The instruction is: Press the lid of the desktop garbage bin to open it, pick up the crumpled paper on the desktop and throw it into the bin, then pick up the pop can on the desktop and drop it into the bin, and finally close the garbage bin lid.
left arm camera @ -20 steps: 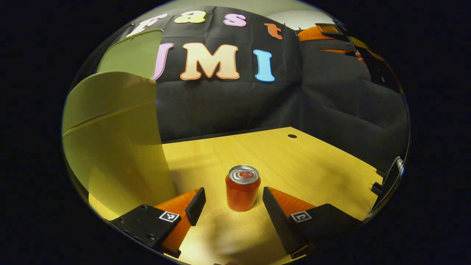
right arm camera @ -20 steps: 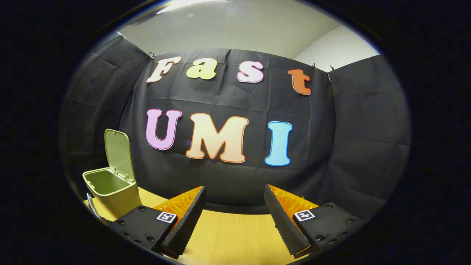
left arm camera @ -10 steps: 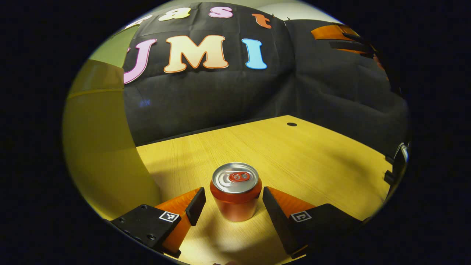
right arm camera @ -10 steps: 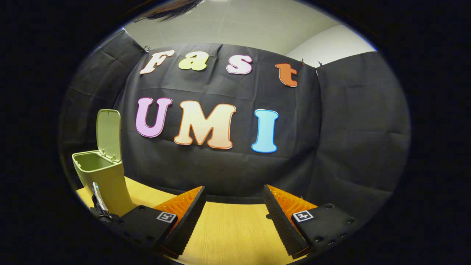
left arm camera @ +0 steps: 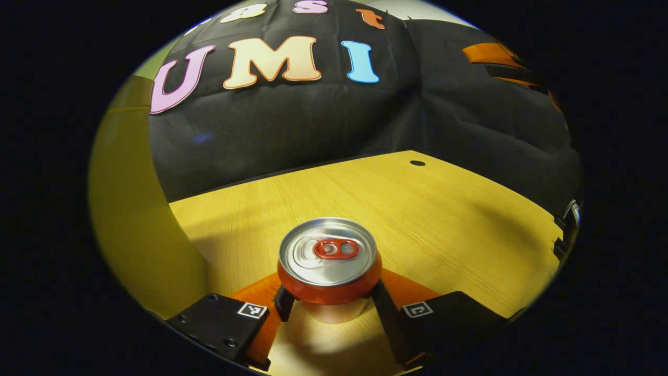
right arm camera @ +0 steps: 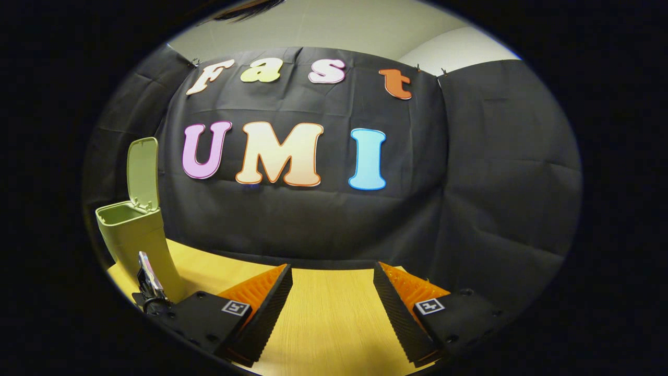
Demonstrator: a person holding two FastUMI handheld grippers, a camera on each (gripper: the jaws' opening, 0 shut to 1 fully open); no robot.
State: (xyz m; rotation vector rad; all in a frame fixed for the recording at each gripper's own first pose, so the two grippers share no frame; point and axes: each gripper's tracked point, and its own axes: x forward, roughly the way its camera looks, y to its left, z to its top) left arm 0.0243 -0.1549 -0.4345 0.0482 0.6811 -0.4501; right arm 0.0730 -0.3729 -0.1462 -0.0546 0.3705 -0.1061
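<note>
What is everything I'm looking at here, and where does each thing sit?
Red aluminium pop can: one, red with a silver top, upright on the table between the left gripper's fingers.
Pale green plastic garbage bin: one, lid raised, at the table's left end in the right gripper view.
Light wooden table: one, yellowish, with a small dark hole near its far edge.
Black cloth wall: behind the table.
Left gripper: one, fingers on either side of the can.
Right gripper: one, fingers apart above the table.
</note>
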